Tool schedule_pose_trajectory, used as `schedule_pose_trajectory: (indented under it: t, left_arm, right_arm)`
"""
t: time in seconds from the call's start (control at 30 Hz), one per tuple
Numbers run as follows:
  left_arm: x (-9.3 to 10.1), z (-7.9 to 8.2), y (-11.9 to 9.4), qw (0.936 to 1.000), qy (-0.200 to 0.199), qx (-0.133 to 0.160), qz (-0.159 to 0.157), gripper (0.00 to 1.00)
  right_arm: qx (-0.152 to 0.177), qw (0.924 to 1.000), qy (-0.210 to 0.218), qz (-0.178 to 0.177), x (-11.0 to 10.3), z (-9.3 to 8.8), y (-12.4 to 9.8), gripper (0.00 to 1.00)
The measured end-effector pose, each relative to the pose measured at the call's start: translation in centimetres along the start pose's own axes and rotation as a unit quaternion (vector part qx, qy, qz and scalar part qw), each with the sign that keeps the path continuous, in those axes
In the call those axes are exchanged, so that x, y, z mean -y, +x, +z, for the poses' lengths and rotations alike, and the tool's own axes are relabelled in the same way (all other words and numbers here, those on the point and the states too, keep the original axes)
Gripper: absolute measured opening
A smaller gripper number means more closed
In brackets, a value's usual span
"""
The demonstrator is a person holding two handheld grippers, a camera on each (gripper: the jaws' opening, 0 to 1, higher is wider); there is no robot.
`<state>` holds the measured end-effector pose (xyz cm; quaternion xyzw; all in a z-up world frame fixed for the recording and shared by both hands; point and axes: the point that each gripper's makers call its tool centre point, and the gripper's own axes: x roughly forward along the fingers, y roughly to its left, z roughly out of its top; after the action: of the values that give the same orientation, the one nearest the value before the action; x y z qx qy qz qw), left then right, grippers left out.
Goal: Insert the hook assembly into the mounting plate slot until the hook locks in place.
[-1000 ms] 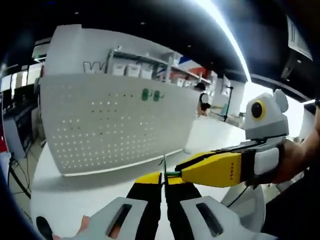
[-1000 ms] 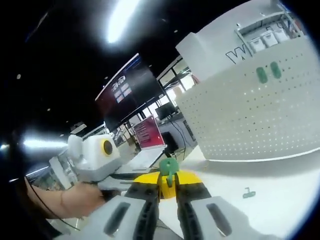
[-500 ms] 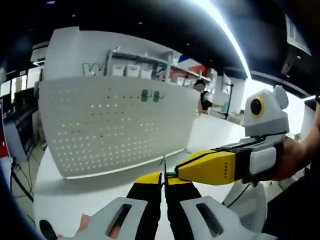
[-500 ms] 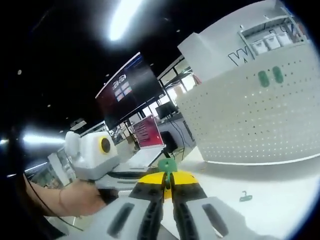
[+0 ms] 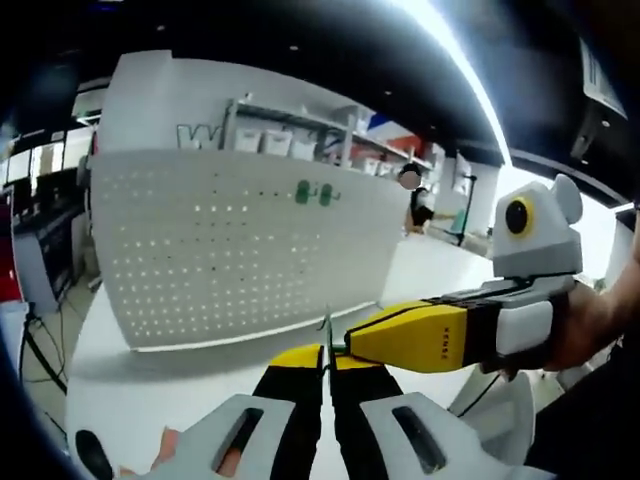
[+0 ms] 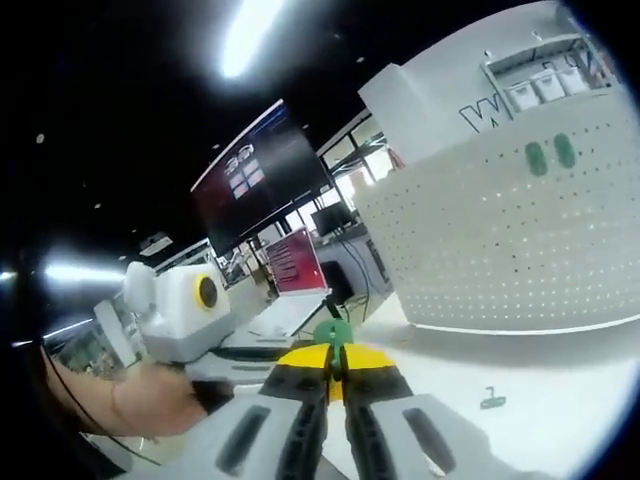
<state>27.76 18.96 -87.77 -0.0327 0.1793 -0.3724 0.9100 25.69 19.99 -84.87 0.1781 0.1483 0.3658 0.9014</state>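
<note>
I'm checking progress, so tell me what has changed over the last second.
The right gripper has crept a little nearer the left gripper, and less of the green plate shows above the right jaws. Both stay shut, tips meeting at the thin hook. The pegboard and the small green piece on the table lie unchanged.

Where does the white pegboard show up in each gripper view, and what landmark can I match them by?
Left gripper view: the white pegboard stands left of centre, behind the left gripper.
Right gripper view: the pegboard fills the right side, beyond the right gripper.
Shared landmark: the two green pieces mounted side by side near its top edge.
</note>
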Motion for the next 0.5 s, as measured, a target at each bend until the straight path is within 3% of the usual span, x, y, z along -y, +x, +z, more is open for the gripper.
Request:
schedule_pose_trajectory:
  t: [0.13, 0.23, 0.5]
  left_arm:
    - [0.37, -0.22, 0.26, 0.9999, -0.007, 0.009, -0.011, 0.02]
    - [0.92, -0.05, 0.13, 0.9980, -0.044, 0.037, -0.027, 0.03]
    - [0.79, -0.52, 0.16, 0.9993, -0.011, 0.025, -0.028, 0.06]
  right_arm:
    - [0.003, 0.9999, 0.007, -0.010, 0.33, -0.04, -0.33, 0.00]
    - [0.012, 0.9998, 0.004, -0.019, 0.33, 0.21, -0.62, 0.00]
    - [-0.003, 0.9995, 0.025, -0.018, 0.96, -0.36, -0.34, 0.00]
